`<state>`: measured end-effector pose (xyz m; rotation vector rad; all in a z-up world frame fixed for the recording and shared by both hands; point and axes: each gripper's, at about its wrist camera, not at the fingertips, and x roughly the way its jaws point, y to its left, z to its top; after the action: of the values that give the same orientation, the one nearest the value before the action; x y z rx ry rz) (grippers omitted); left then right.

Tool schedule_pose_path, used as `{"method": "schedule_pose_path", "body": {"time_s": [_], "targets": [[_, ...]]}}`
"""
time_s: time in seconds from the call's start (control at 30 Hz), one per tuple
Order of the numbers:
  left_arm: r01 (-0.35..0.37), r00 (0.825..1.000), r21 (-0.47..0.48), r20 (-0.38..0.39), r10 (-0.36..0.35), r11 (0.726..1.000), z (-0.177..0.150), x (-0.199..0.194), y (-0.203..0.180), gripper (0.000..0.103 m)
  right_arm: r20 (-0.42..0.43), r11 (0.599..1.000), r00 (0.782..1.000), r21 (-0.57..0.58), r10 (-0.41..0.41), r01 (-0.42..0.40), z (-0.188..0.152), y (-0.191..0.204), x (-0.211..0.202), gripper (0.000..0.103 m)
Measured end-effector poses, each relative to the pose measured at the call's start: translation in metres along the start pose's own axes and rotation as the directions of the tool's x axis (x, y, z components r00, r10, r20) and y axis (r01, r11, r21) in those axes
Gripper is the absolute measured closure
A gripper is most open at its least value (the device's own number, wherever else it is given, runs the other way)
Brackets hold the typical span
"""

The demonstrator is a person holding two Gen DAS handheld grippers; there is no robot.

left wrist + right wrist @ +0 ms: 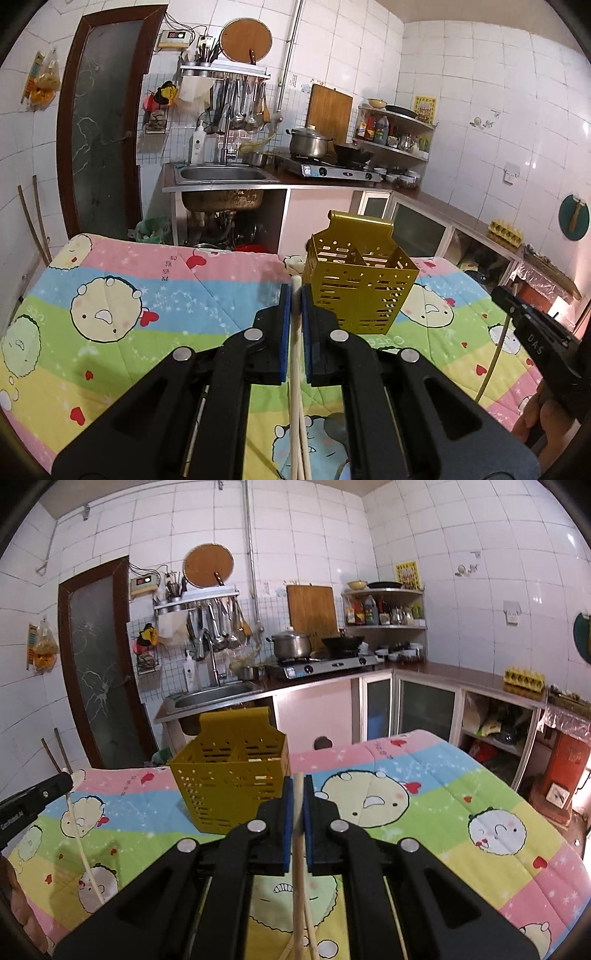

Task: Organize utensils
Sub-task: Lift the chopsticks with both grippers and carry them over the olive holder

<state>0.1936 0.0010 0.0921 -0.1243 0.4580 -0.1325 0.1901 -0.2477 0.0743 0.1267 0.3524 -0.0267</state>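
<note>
Our left hand-held gripper (pixel 295 295) is pinched tight on a pair of pale chopsticks (pixel 295 387), whose free ends hang down toward six o'clock below the blue pads. Our right hand-held gripper (pixel 299 786) is likewise clamped on its own chopsticks (pixel 300 867), one tip poking up at twelve o'clock between the pads. Both are held in the air above the desk (pixel 129 295), which is covered with a cartoon-print quilt.

The yellow utensil holder (pixel 360 284) stands upright on the quilt. From the left gripper it sits at about one o'clock, just past the fingertips; in the right wrist view the holder (pixel 231 779) lies at about eleven o'clock, close to the gripper. We can also see each gripper from the other's camera: the right one at three o'clock in the left view, the left one at nine o'clock in the right view.

As for progress, we judge the picking-up done for these chopsticks, but the dropping-in is not. A pale piece or two shows through the slots, so something may already be inside, though we cannot tell what. What remains, by our reckoning, is to bring each bundle over the holder's open top, tip it upright and let go.
</note>
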Motion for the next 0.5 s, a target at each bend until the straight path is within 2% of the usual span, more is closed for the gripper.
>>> {"method": "schedule_pose_path", "body": {"time_s": [0.23,0.5], "targets": [[-0.011,0.999,0.018,0.049,0.010,1.000,0.001,-0.010,-0.003,0.099,0.066,1.000,0.998,-0.024,-0.001,0.003,0.006,0.007,-0.015,0.098],[0.000,0.993,0.026,0.117,-0.003,1.000,0.020,-0.017,-0.011,0.099,0.154,1.000,0.988,-0.030,0.007,-0.003,0.021,0.013,-0.025,0.098]]}}
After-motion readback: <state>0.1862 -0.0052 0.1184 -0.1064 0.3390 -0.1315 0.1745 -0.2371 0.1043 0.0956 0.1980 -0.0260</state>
